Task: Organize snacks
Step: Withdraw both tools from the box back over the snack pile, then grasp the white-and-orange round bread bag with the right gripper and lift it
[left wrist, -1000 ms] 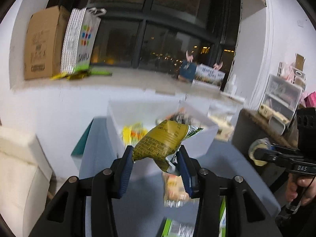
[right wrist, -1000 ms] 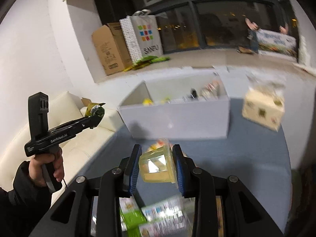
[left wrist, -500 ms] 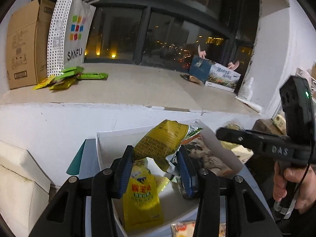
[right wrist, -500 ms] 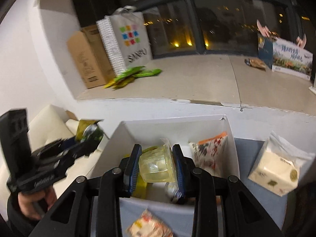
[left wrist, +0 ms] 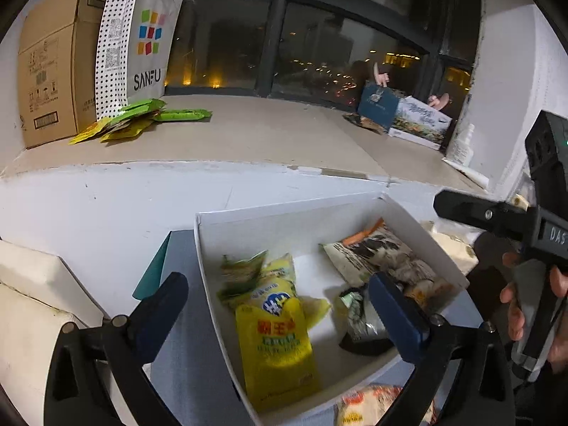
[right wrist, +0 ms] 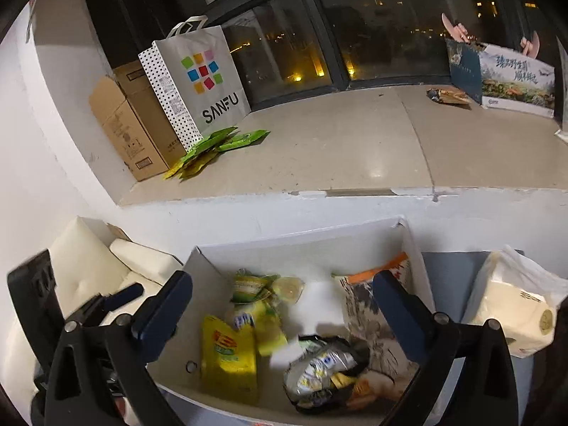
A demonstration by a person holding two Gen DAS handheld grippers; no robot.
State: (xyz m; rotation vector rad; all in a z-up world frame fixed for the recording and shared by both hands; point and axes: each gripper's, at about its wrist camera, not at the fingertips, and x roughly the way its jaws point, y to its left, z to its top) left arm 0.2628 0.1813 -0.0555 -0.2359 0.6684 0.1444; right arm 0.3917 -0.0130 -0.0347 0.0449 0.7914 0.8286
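Over the white box (left wrist: 213, 248), which sits at the back edge of the grey surface (left wrist: 184, 348) against the window ledge, both tongs stand released, their jaws having just been opening with nothing between them: left tongs (left wrist: 280, 305), right tongs (right wrist: 284, 301). Inside lie a yellow pouch (left wrist: 277, 351), a crumpled green-yellow packet (right wrist: 250, 289), a jelly cup (right wrist: 289, 289) and a silver wrapper (right wrist: 319, 362).

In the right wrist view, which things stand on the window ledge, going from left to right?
Cardboard box → SANFU paper bag → green and yellow packets → small dark wrapper → printed landscape box.
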